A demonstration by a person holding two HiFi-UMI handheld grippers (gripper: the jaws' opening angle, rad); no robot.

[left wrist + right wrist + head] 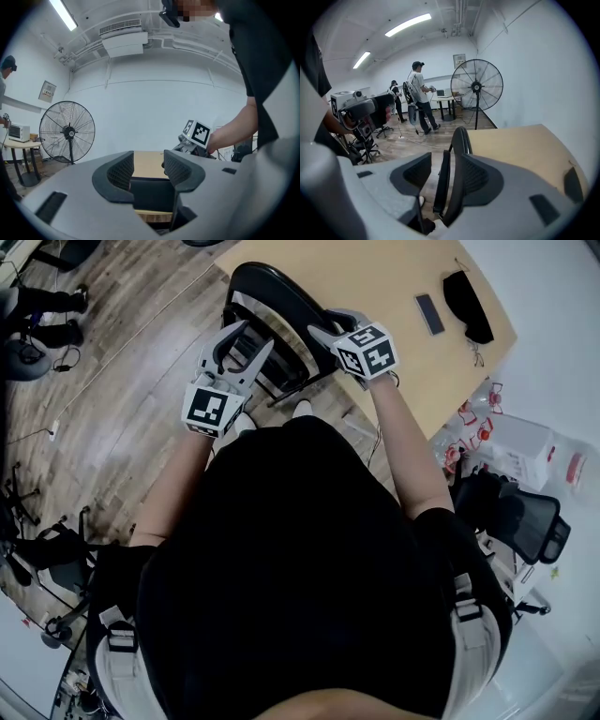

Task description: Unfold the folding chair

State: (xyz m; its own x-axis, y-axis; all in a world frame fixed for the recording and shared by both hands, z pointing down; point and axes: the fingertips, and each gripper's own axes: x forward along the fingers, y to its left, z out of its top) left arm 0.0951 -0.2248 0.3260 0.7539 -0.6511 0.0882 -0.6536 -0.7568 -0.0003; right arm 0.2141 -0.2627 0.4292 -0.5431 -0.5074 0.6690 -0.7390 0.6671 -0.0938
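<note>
The black folding chair [272, 306] stands on the wood floor in front of me, its rounded back against the edge of a wooden table [394, 287]. My left gripper [251, 336] reaches in level at the chair's left side. In the left gripper view a black part of the chair [150, 192] lies deep between the spread jaws of the left gripper [147, 161]. My right gripper [321, 324] tilts down over the top right of the back. In its own view the right gripper [445, 164] straddles the chair's edge [459, 136], which runs close to one pad with a gap at the other.
On the table lie a phone [429, 313] and a black object [466, 301]. A black office chair [525, 517] and white packages [511, 442] stand at my right. A big pedestal fan [476, 86] and two people [419, 96] are across the room. Cables run over the floor.
</note>
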